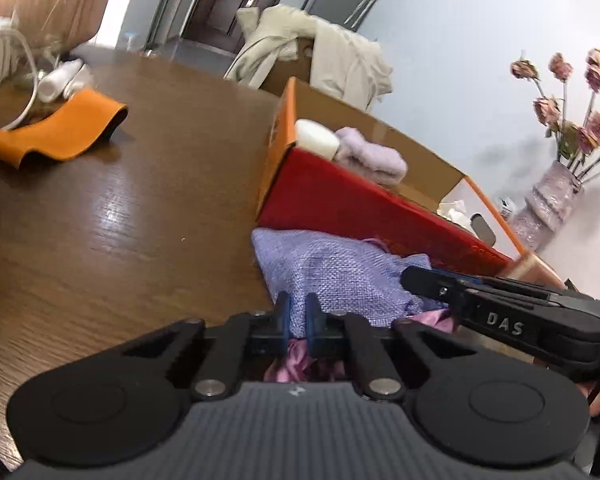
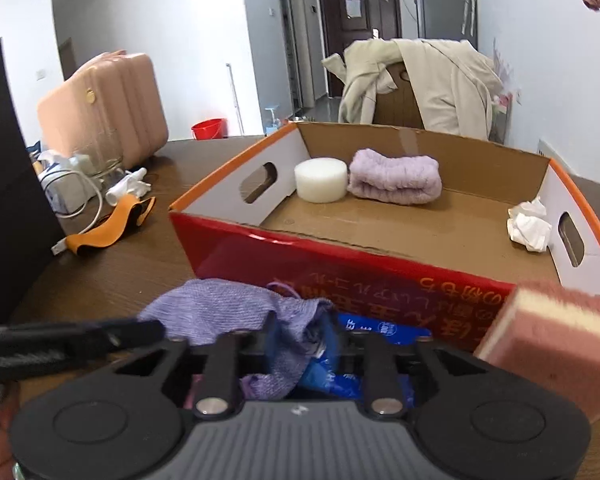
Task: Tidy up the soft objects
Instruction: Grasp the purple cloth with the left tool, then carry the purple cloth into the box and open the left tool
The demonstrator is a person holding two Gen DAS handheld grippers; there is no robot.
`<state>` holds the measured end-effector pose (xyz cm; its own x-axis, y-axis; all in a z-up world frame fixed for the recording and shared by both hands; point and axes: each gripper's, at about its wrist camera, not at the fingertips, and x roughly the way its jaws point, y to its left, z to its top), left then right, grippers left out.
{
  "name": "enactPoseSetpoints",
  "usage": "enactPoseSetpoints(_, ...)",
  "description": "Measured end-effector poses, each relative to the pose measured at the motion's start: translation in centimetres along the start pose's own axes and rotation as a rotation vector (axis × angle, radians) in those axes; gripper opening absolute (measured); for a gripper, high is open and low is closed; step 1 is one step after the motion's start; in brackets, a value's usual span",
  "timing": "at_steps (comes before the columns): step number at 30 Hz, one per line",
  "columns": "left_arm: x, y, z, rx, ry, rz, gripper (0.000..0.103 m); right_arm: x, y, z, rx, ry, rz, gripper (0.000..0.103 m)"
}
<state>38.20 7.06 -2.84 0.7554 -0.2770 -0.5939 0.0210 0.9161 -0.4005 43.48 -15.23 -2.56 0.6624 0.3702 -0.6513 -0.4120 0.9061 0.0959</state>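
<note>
A purple woven pouch [image 1: 340, 272] with a pink satin lining lies on the wooden table against the red front wall of a cardboard box [image 1: 360, 204]. My left gripper [image 1: 298, 316] is shut on the pouch's near edge, fabric pinched between its blue pads. From the right, my right gripper [image 1: 410, 278] reaches the pouch's other side. In the right wrist view, the right gripper [image 2: 300, 344] is shut on bunched pouch [image 2: 228, 312] fabric, with a blue packet [image 2: 364, 328] just beneath. The left gripper [image 2: 156, 330] comes in from the left. A white foam cylinder [image 2: 320, 180], lilac towel [image 2: 396, 176] and crumpled tissue [image 2: 530, 224] sit inside the box [image 2: 380, 276].
A pink sponge [image 2: 552, 352] lies close at the right, by the box's corner. An orange band [image 1: 60, 128] lies on the table to the left, near cables and a white cloth. A vase of dried roses [image 1: 552, 196] stands behind the box, and a coat-draped chair [image 2: 420, 80] beyond.
</note>
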Motion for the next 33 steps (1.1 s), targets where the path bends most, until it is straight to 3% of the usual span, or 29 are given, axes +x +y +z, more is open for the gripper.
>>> enactPoseSetpoints(5, -4.5, -2.4, 0.5, 0.085, -0.113, -0.026, 0.006, -2.6, 1.5, -0.1, -0.065, -0.08, -0.028, 0.007)
enactPoseSetpoints(10, -11.2, -6.5, 0.2, 0.214, -0.211, -0.082, 0.006, -11.0, 3.1, -0.3, -0.076, -0.28, -0.057, 0.007)
enactPoseSetpoints(13, -15.1, -8.9, -1.3, 0.264, -0.248, -0.127, 0.006, -16.1, 3.5, -1.9, -0.042, -0.353, -0.048, 0.007)
enactPoseSetpoints(17, -19.4, -10.9, -4.1, 0.289, -0.277, -0.184, 0.006, -21.8, 3.5, -5.0, 0.011, -0.392, -0.031, 0.007)
enactPoseSetpoints(22, -22.8, -12.2, -7.5, 0.304, -0.298, -0.198, 0.006, -27.0, 4.3, -8.4, 0.017, -0.437, -0.021, 0.007)
enactPoseSetpoints(33, -24.7, -12.9, -8.4, 0.308, -0.325, -0.208, 0.006, -29.8, 5.1, -10.1, 0.008, -0.478, -0.024, 0.007)
